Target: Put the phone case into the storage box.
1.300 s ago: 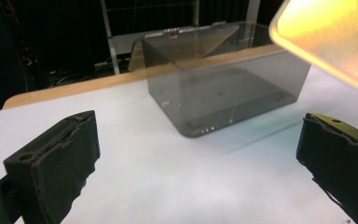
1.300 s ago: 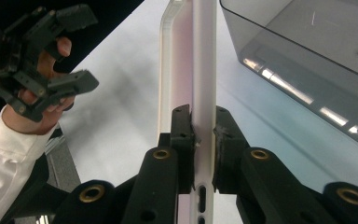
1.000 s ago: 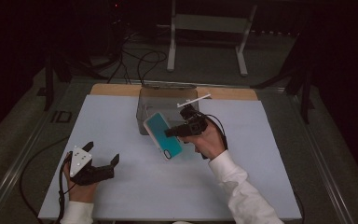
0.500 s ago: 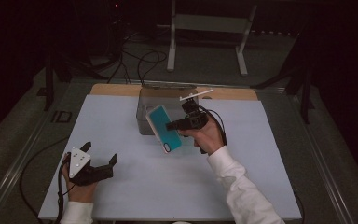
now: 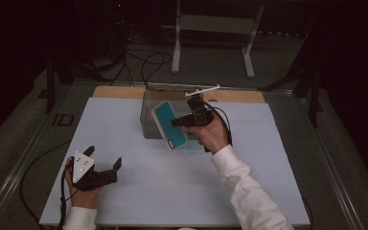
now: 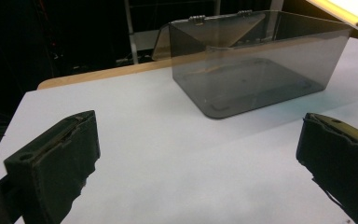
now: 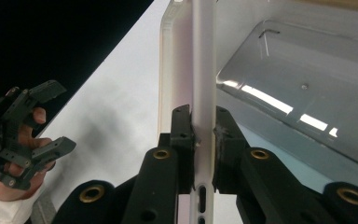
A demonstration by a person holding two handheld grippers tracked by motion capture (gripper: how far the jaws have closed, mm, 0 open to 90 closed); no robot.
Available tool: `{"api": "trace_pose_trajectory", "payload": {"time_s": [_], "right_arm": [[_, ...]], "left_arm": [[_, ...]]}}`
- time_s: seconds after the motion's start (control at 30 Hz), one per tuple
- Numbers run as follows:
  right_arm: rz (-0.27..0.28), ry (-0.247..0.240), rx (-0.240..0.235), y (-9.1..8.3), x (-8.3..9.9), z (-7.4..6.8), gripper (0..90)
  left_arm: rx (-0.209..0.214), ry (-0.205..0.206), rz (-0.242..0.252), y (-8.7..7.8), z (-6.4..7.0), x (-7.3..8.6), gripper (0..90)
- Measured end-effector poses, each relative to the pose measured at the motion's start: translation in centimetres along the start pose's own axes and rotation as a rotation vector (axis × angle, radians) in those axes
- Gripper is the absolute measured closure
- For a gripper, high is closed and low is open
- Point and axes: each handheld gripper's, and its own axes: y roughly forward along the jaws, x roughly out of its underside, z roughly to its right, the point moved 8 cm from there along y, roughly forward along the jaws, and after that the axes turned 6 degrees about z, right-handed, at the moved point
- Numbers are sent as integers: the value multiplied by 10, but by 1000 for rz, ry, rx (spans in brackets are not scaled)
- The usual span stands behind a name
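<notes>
A phone in a pale pink case with a teal face [image 5: 168, 124] hangs tilted in the air, just in front of a smoky clear plastic box [image 5: 149, 125]. My right gripper [image 5: 178, 122] is shut on the phone's edge; in the right gripper view the phone [image 7: 200, 70] stands edge-on between the jaws of my right gripper [image 7: 203, 126], beside the box [image 7: 298, 93]. My left gripper [image 5: 103, 165] rests open near the board's front left corner, nothing between its fingers. In the left gripper view the box [image 6: 256, 65] stands ahead with its lid tipped back.
A white board [image 5: 124, 191] covers the table, with a strip of wood [image 5: 115, 92] along its far edge. Cables trail on the floor at the left and behind. A metal stand [image 5: 211, 24] rises beyond the table.
The right gripper has carried the phone up and toward the box, tilting it more upright. The left gripper has stayed in place.
</notes>
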Motion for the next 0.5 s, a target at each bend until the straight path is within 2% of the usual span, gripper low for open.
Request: {"api": "trace_pose_trajectory", "payload": {"time_s": [0.23, 0.5], "right_arm": [[13, 3, 34, -1, -10, 4, 817], [39, 40, 83, -1, -22, 14, 818]], "left_arm": [[-9, -4, 4, -1, -3, 0, 4], [-9, 0, 0, -1, -2, 0, 4]]}}
